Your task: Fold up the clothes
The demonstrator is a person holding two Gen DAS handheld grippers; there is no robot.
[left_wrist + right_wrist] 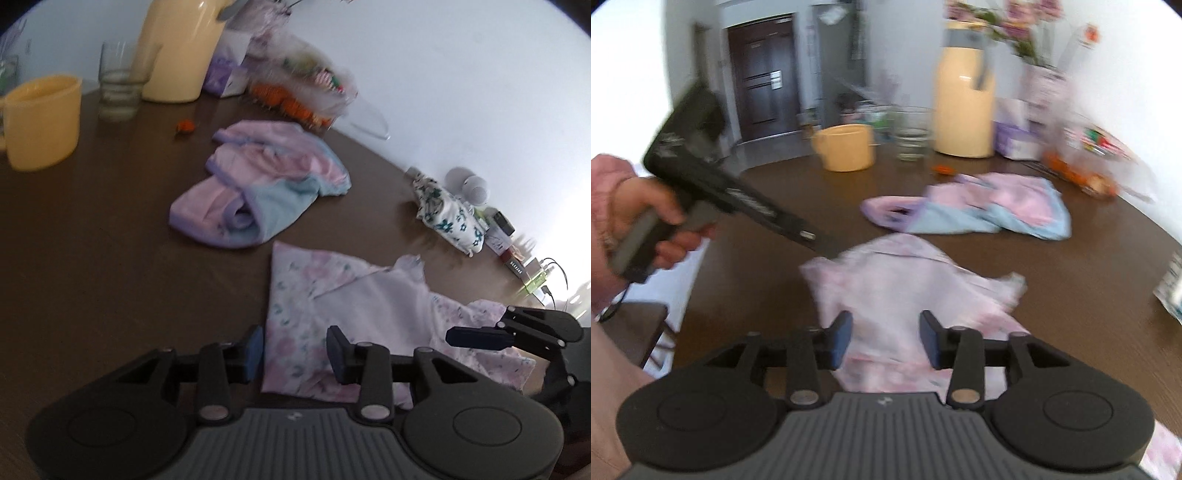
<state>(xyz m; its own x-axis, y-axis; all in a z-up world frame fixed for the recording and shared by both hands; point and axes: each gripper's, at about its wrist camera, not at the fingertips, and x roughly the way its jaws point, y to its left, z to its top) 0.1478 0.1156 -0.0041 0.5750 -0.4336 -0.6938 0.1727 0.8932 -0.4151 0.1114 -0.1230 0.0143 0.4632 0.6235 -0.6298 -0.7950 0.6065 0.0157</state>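
Floral garment (332,314) at lower centre on the desk (110,258); left claw (295,354) and right claw (886,341) spread over it. Pinch matching corners, fold evenly.

My left gripper (295,354) hung low with its jaws parted, nothing between the pads. My right gripper (886,341) was likewise spread wide and empty. My left hand (646,218) gripped its handle, the tool angled down and forward.
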